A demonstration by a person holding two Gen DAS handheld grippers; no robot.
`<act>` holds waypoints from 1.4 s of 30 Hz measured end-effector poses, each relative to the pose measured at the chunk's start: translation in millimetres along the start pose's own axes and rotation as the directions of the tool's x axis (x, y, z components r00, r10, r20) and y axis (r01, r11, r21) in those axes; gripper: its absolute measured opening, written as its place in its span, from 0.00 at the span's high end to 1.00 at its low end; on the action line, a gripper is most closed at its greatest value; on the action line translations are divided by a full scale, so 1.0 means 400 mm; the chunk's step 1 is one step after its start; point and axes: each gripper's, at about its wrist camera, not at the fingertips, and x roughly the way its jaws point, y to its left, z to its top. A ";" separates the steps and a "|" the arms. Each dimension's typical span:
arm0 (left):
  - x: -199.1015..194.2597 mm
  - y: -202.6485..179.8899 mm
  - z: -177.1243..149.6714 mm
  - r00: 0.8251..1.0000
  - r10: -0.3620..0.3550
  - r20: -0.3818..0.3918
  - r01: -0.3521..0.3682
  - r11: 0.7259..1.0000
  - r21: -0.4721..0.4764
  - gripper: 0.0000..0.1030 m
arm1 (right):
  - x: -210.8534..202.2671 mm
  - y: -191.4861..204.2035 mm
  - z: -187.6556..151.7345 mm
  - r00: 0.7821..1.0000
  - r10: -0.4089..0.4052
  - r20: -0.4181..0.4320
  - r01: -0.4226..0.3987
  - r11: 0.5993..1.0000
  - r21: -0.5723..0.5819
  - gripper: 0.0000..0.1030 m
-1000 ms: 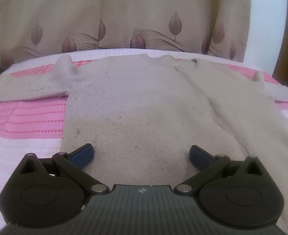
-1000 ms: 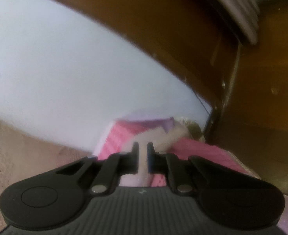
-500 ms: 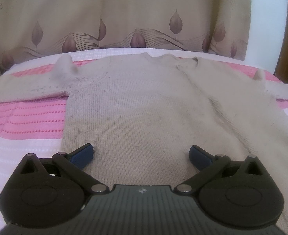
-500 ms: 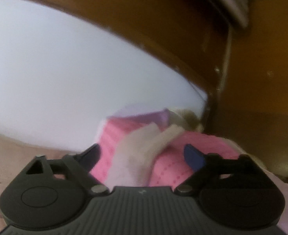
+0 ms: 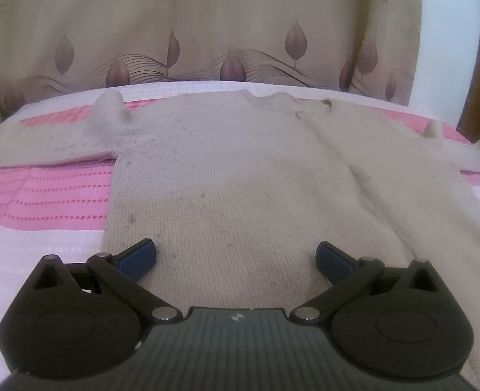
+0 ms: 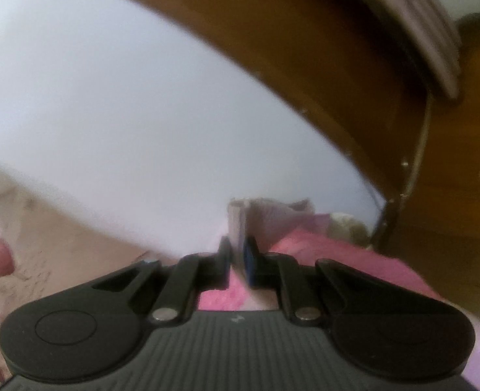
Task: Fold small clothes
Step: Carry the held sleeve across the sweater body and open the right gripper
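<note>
The sweater (image 5: 226, 195) lies flat on the bed (image 5: 44, 195), filling the middle of my left view, body toward me, neck at the top centre, one sleeve running out to the left edge and the other to the right edge. It is a soft, loose knit, and I judge it light and limp: it will sag and stretch wherever I lift it, and it should not slip much in rubber pads. The best holds, I think, are the firmer edges: cuff, shoulder seam, hem.

My left gripper (image 5: 236, 257) hovers over the hem at the bottom of the frame, jaws spread wide, holding nothing; whether the fingers brush the knit I cannot tell.

My right gripper (image 6: 238, 257) has just been closing, and its jaws now pinch a pale strip of cloth that stands up between them at lower centre of the blurred right view. I take it for the right sleeve end, above the pink cover.
</note>
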 end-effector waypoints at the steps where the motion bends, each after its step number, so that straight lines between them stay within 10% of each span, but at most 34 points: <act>1: -0.001 0.001 0.000 1.000 0.000 0.002 0.000 1.000 -0.004 0.00 | -0.016 0.021 -0.008 1.000 0.016 -0.002 -0.016 1.000 0.001 0.91; 12: -0.019 0.042 -0.002 0.998 -0.036 0.044 0.041 0.993 -0.108 0.00 | -0.072 0.346 -0.200 0.966 0.242 -0.089 -0.240 0.970 0.030 0.91; 23: -0.036 0.091 -0.013 0.990 -0.092 0.105 0.114 0.967 -0.227 0.00 | 0.012 0.645 -0.621 0.840 0.469 -0.273 -0.424 0.881 0.210 0.91; 42: -0.050 0.146 -0.028 0.970 -0.168 0.176 0.221 0.912 -0.347 0.00 | 0.155 0.787 -1.205 0.650 0.374 -0.661 -0.401 0.908 0.120 0.89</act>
